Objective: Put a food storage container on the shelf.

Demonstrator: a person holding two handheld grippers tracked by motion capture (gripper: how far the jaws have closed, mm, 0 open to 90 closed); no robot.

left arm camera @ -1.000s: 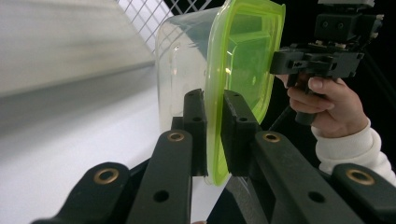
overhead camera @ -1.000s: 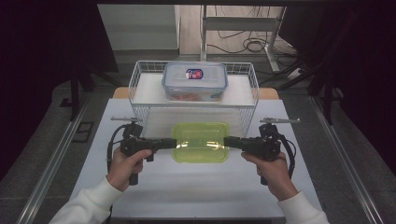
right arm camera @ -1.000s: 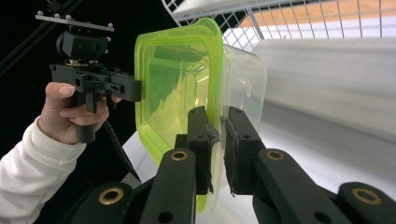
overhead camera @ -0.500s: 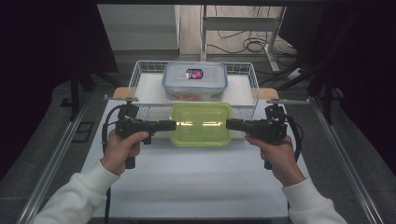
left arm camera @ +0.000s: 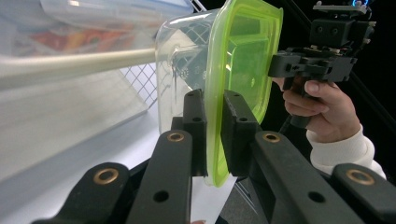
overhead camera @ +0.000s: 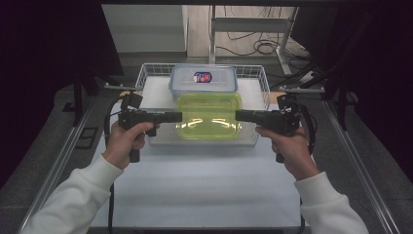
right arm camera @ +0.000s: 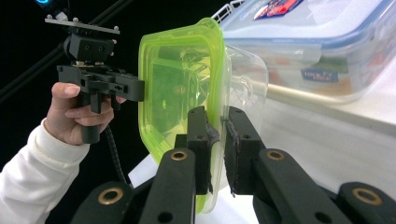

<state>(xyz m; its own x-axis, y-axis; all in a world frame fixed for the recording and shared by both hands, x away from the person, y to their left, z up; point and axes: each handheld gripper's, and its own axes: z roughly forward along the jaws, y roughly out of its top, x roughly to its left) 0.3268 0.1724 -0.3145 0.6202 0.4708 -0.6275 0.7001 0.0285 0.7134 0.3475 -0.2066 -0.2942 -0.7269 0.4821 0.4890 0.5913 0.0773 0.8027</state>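
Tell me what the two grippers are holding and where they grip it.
Both hold the green-lidded container: the left gripper clamps one end's rim, the right gripper the opposite end's rim.

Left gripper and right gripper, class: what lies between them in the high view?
The green-lidded container: the left gripper and the right gripper each clamp one end of its rim.

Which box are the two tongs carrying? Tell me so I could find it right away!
Look at the white wire basket at the far side of the table. Just at its near edge, a clear box with a bright yellow-green lid hangs between the left tongs and right tongs, pinched at each end. The box behind it in the basket has a pale blue-rimmed lid with a sticker instead.
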